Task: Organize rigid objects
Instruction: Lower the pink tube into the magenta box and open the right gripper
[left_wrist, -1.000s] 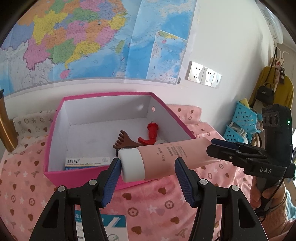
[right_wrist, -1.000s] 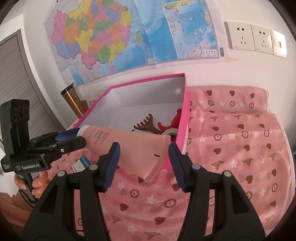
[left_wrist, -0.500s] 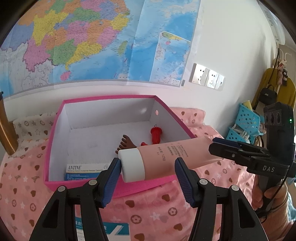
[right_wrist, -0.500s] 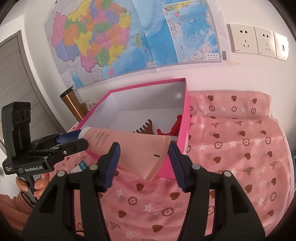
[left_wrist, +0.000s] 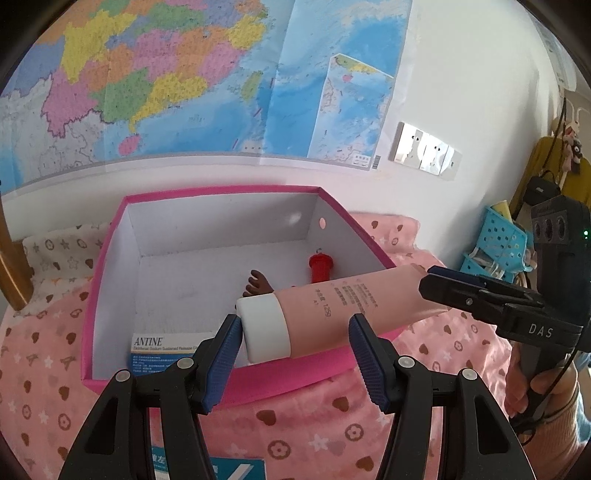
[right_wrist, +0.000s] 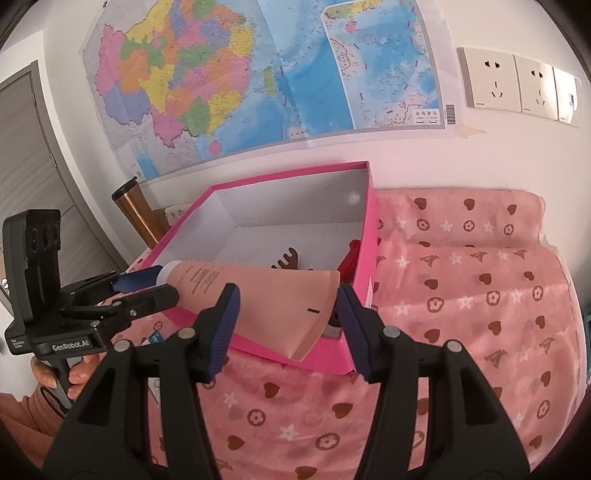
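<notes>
- Pink tube (left_wrist: 343, 310) with a white cap (left_wrist: 263, 329) hangs level in the air over the near rim of the pink box (left_wrist: 110, 288), carried at both ends
- left gripper (left_wrist: 293, 345) is clenched across the cap end: one blue pad (left_wrist: 221, 354) presses the cap's flat face, the other lies against the tube's body
- right gripper (right_wrist: 284, 321) is clamped on the flat crimped tail of the tube (right_wrist: 291, 306), a pad at each edge of the tail
- seen from the left wrist camera, the right gripper's closed tips (left_wrist: 447, 284) pinch that tail just past the box's right wall
- inside the box lie a brown comb-like piece (left_wrist: 256, 284), a red plastic piece (left_wrist: 320, 266) near the right wall, and a white and blue carton (left_wrist: 166, 349) against the near wall
- box rests on a pink cloth (right_wrist: 461, 295) with hearts and stars
- copper flask (right_wrist: 135, 210) stands just left of the box
- map (right_wrist: 258, 74) and wall sockets (right_wrist: 517, 86) are on the wall behind the box
- blue basket (left_wrist: 498, 240) sits well right of the box
- a hand (right_wrist: 66, 373) grips the left gripper's handle
</notes>
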